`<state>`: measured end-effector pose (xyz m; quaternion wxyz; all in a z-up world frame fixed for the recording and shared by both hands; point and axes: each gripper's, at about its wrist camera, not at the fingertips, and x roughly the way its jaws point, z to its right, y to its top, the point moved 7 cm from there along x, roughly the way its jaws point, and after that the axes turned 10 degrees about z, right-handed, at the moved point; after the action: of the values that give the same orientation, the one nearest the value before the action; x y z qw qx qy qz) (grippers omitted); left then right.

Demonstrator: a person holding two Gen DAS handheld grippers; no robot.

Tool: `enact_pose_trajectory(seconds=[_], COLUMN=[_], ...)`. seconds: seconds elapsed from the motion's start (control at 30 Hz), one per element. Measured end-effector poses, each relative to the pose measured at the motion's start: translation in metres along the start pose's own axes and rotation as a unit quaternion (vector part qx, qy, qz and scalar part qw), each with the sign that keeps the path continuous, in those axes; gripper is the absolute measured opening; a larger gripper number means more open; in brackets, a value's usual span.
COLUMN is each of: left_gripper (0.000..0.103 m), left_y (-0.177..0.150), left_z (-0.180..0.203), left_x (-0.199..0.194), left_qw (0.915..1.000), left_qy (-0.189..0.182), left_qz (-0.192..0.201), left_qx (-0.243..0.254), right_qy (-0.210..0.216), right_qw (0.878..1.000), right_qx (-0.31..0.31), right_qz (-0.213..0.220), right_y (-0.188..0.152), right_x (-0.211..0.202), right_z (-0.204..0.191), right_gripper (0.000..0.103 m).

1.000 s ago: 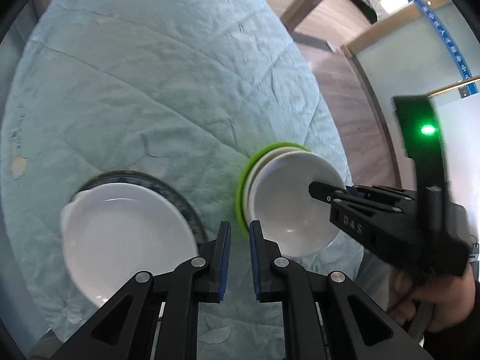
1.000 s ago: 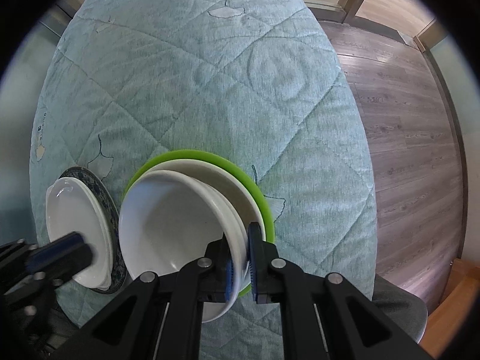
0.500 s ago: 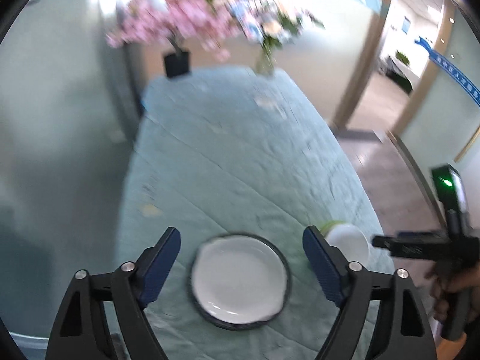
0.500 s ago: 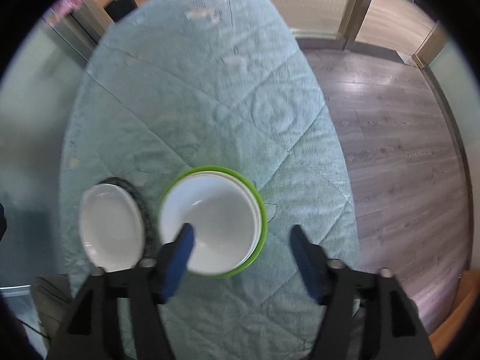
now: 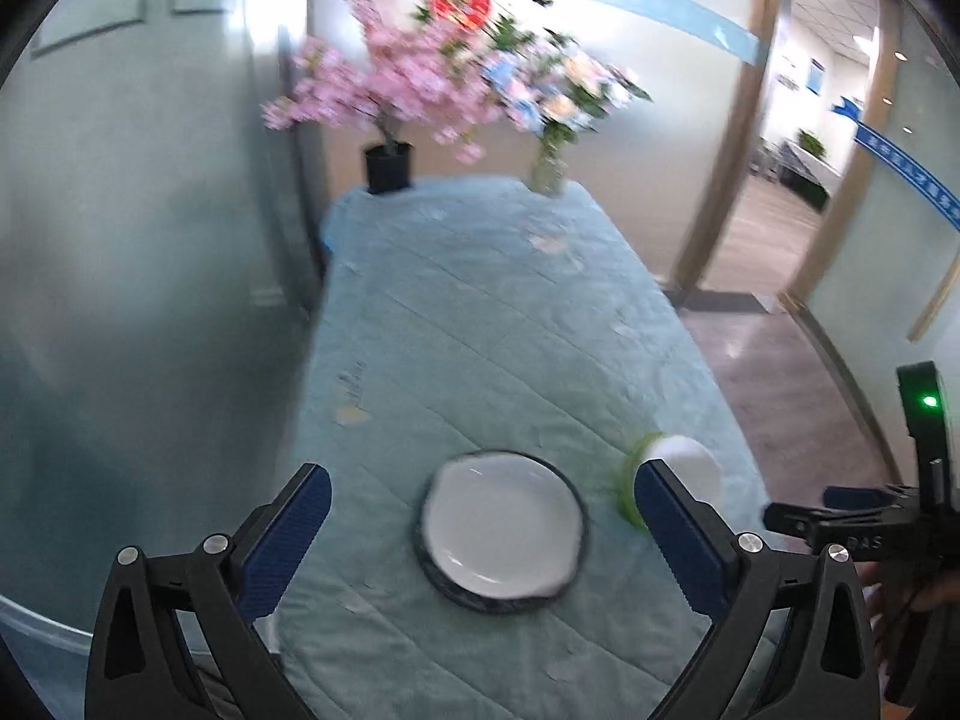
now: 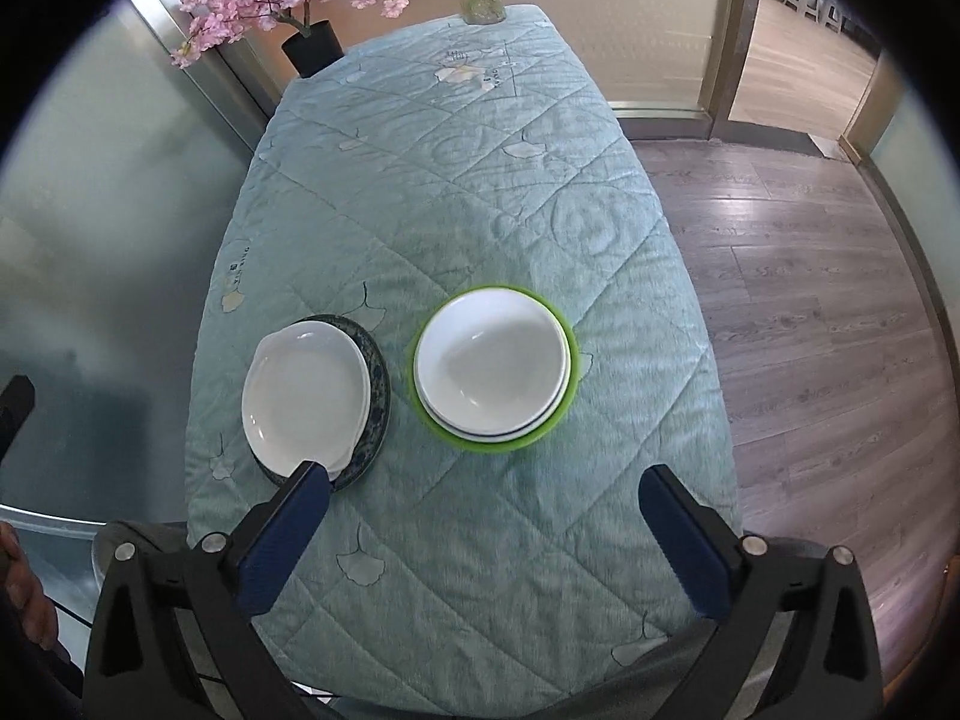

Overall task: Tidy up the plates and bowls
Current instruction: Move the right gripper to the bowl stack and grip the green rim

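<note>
Two stacks sit near the table's front edge. A white plate lies on a dark blue-rimmed plate at the left. White bowls are nested in a green bowl at the right. My right gripper hangs high above them, its jaws opening with nothing between them. My left gripper also stands well above the white plate, jaws opening and empty. The bowls show beside its right finger, and the other gripper's body shows at the right edge of the left wrist view.
A quilted teal cloth covers the long table. A black pot of pink blossoms and a glass vase stand at the far end. Frosted glass wall lies to the left, wooden floor to the right. A hand shows at lower left.
Both grippers went from shut to wide open and rose away from the stacks. The right one let go of the white bowl's rim. The left view tilted up toward the far end.
</note>
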<state>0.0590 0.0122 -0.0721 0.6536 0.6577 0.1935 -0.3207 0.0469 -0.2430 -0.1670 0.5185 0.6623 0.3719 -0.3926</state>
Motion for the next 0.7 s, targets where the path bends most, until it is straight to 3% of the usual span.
enact_pose_trajectory(seconds=[0.17,0.37,0.57,0.7], left_gripper=[0.102,0.102,0.100,0.090], left_y=[-0.005,-0.010,-0.026,-0.040], left_z=[0.042,0.085,0.106,0.119], left_x=[0.035,0.091,0.166,0.208], left_qw=[0.9934,0.9852,0.9689,0.9587], left_qy=[-0.097,-0.126,-0.165,-0.173], left_qz=[-0.061,-0.111,-0.183,-0.226], left_qx=[0.001,0.035,-0.020,-0.010], right_qy=[0.016,0.029,0.031,0.028], right_qw=[1.000,0.998,0.996,0.994], right_qx=[0.003,0.016,0.057,0.078], right_qz=[-0.017,-0.045,-0.064,-0.073], right_y=[-0.008,-0.015,-0.002,0.009], right_x=[0.005,0.026,0.059,0.081], right_z=[0.012,0.025,0.046,0.057], right_gripper=[0.102,0.102,0.102,0.101])
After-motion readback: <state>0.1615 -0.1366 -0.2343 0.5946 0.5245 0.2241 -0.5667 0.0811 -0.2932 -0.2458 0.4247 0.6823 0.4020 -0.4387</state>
